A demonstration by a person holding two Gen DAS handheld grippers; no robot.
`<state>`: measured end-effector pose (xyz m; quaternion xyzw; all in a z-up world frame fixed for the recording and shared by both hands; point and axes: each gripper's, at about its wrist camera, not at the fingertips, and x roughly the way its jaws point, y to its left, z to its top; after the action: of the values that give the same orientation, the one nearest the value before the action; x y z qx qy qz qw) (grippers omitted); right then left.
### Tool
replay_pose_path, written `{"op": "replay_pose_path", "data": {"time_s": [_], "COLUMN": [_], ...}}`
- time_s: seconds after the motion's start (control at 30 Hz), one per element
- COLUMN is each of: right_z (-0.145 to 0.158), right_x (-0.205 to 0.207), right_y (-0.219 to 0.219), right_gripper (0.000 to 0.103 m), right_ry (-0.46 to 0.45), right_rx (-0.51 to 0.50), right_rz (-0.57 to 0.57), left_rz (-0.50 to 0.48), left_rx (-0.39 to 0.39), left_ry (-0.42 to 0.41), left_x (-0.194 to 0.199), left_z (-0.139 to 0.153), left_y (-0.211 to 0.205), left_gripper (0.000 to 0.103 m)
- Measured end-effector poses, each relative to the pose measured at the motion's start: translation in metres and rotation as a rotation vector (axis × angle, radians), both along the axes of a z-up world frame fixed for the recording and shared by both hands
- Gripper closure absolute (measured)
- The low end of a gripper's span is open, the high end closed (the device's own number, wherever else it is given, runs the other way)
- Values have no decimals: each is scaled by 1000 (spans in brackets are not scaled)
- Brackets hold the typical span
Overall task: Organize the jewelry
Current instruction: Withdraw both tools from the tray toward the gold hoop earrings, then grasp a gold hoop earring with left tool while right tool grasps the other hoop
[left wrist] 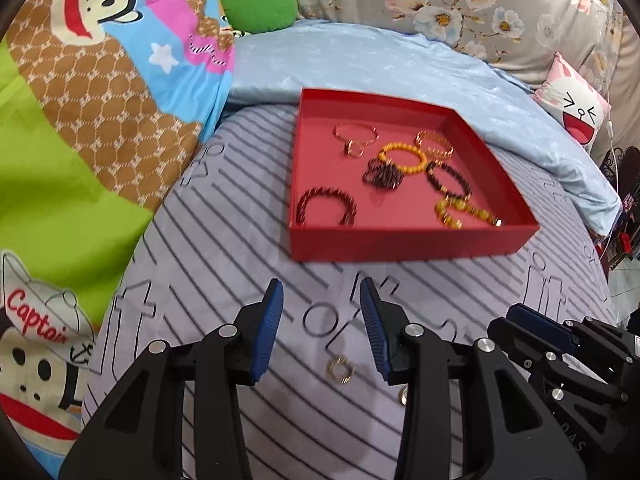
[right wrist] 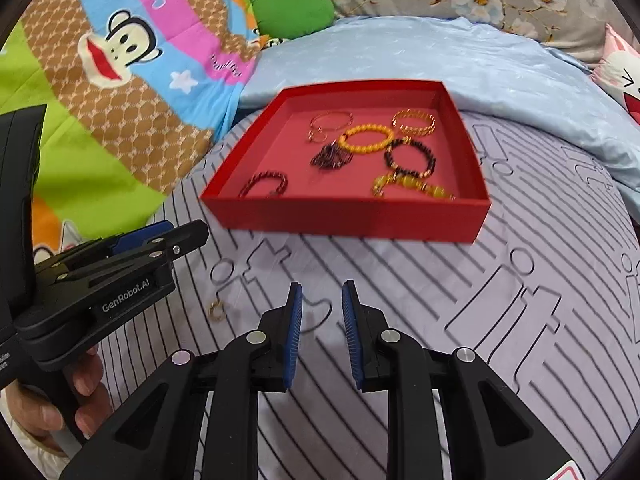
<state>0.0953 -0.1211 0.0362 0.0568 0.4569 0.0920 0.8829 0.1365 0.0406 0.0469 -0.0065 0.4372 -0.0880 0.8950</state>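
Lying between and just behind the left gripper [left wrist: 321, 304] fingers: small gold metal ring [left wrist: 340, 368] on the striped bed; both grippers hovering part-open, gripping nothing, left nearer.

The bed [left wrist: 224, 248], under a lilac striped sheet, carries a red tray [left wrist: 404, 244] of bracelets at its middle. Near of the tray lie two small gold rings [left wrist: 341, 369], apart. A pale blue quilt [left wrist: 360, 60] lies far, a cartoon blanket [left wrist: 80, 140] left.
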Motion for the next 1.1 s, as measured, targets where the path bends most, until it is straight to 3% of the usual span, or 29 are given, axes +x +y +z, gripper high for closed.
{"op": "replay_pose_path", "data": {"time_s": [0.4,0.57,1.1], "right_z": [-27,-28,-41], "right_x": [-19,-20,-17], "right_y": [31,43,57], "right_gripper": [82,72,75], "right_ry": [56,53,49], "right_rx": [-8,-13,-79], "right_rz": [75,96,121], "left_rz": [12,26,31], "left_rx": [12,5,7], "left_ry": [50,70,87], "left_x": [-30,-36,-39], "left_z": [-26,-31,-36], "left_y": [20,29,31], "left_gripper": [65,64,64]}}
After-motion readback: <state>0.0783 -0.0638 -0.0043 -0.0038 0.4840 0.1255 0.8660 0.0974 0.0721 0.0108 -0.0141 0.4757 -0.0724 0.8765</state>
